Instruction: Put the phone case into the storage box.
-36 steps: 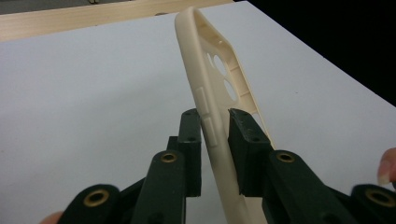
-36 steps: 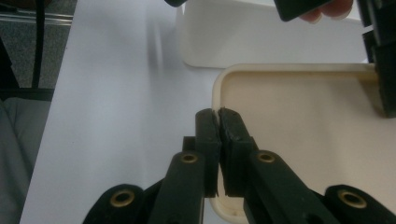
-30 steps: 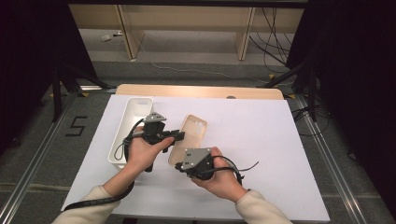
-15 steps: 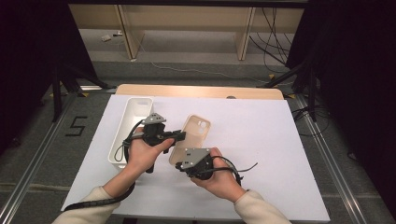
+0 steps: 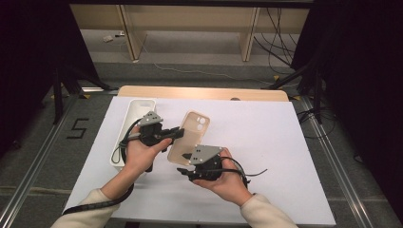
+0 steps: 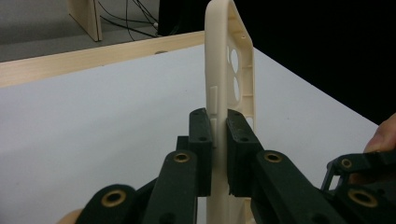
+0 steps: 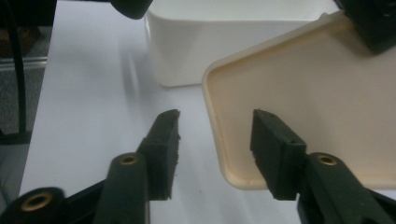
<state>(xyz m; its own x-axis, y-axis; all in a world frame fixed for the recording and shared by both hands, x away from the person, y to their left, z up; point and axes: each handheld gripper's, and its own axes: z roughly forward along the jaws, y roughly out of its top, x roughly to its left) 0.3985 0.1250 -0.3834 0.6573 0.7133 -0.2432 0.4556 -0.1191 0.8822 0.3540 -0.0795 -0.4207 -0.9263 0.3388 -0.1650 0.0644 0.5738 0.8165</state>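
While the left gripper (image 6: 219,140) is clamped on the side edge of the cream phone case (image 5: 190,137), holding it tilted above the table at the centre of the high view, the right gripper (image 7: 215,140) has just been opening, its jaws now apart around the case's lower corner without pressing it. A white tray (image 5: 135,111) sits left of centre on the white table (image 5: 285,142), whose far edge is a wooden strip (image 5: 204,92); grey floor and cables lie beyond.

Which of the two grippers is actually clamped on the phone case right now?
The left gripper: its pads press both sides of the beige phone case's edge. The right gripper has just been opening; its jaws straddle the case's corner without touching.
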